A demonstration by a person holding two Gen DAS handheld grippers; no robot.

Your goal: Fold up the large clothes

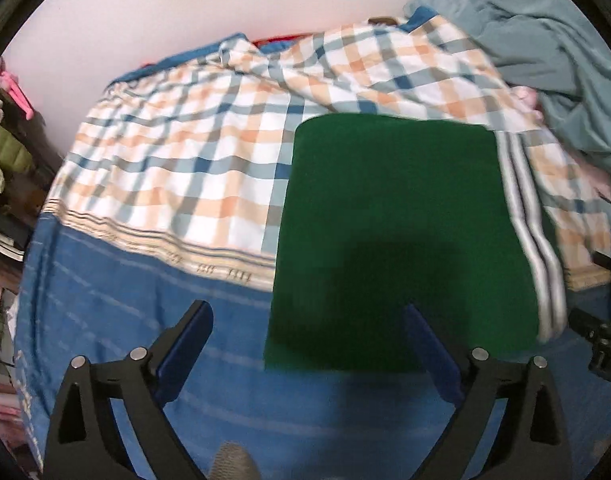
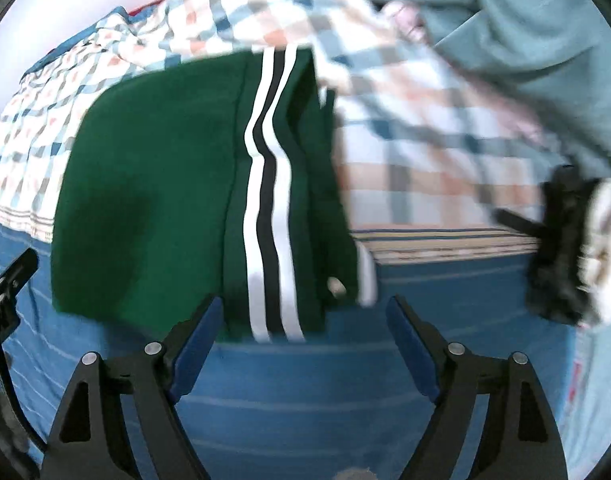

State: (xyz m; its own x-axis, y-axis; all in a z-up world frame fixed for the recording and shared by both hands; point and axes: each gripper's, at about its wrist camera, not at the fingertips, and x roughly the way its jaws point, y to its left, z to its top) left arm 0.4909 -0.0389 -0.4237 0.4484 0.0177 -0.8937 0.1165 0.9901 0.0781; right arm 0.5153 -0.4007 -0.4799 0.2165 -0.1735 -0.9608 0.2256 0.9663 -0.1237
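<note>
A dark green garment (image 1: 397, 232) with white side stripes (image 1: 529, 236) lies folded into a flat rectangle on the bed. In the right wrist view the same garment (image 2: 153, 184) shows its white and black stripes (image 2: 269, 216) running toward me. My left gripper (image 1: 307, 312) is open and empty, just above the garment's near left corner. My right gripper (image 2: 303, 308) is open and empty, hovering at the near edge by the stripes. Neither gripper touches the cloth.
The bed has a blue sheet (image 1: 145, 320) and a checked orange, blue and white cover (image 1: 177, 152). A grey-green blanket (image 1: 545, 40) is bunched at the back right. A black furry item (image 2: 561, 248) sits at the right. Clutter (image 1: 1, 152) stands at the left beyond the bed.
</note>
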